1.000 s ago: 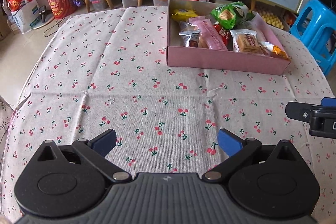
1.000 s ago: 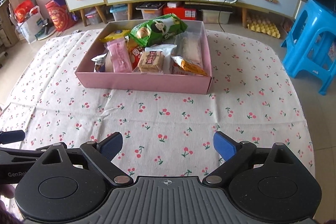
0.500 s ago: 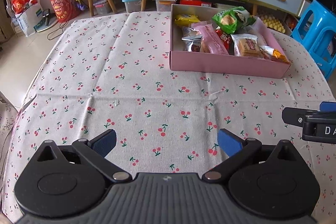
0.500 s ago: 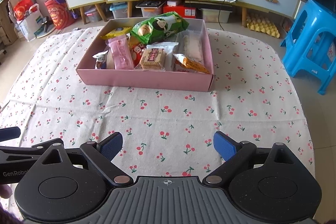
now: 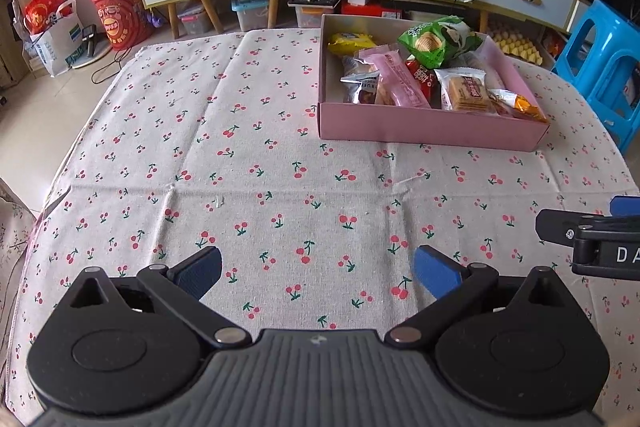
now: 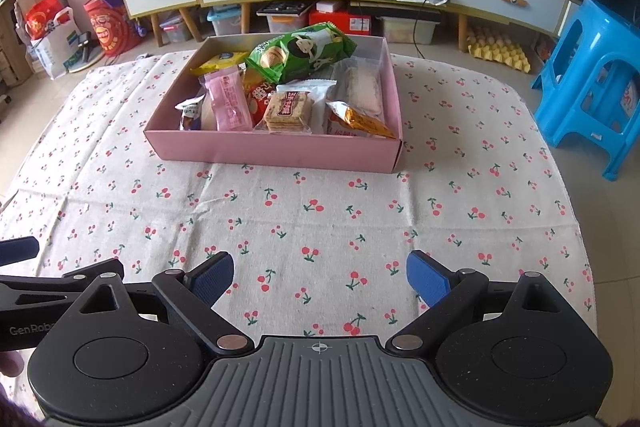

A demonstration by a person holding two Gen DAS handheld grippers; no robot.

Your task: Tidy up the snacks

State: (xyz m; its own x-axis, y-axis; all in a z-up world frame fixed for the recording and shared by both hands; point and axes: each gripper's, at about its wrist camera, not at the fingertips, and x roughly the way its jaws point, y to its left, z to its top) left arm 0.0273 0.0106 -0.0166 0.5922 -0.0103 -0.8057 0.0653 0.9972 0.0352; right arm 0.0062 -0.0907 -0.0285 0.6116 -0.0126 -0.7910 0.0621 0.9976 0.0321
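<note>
On the cherry-print tablecloth (image 6: 320,211), toward its far side, we find the pink box (image 6: 276,150) with every visible snack lying inside it; we see none loose on the cloth in either view.

The left gripper (image 5: 316,269) hovers over bare cloth with its 2 blue pads spread wide and nothing between them. The right gripper (image 6: 320,277) is in the same condition: fingers apart, empty, well short of the box. The 2 tools sit side by side at the near edge of the table.

Contents noted: a green chip bag (image 6: 302,53) resting on top at the back, a pink wrapped bar (image 6: 228,103) leaning at the left, a clear cracker pack (image 6: 289,111) at centre front, an orange packet (image 6: 362,121) at the front right, a yellow packet (image 6: 220,61) at the back left, and a pale long packet (image 6: 362,89) along the right wall.

We judge all of these to be light. The chip bag looks air-filled and soft, its film slick, its contents breakable; we would pinch it at a sealed end seam with gentle force. The crackers look stiff but brittle, so a hold across the narrow sides of the stack seems safest. The pink bar appears firm enough to grip mid-length. The box itself is thin card with open walls, likely to flex if squeezed at 1 wall.
</note>
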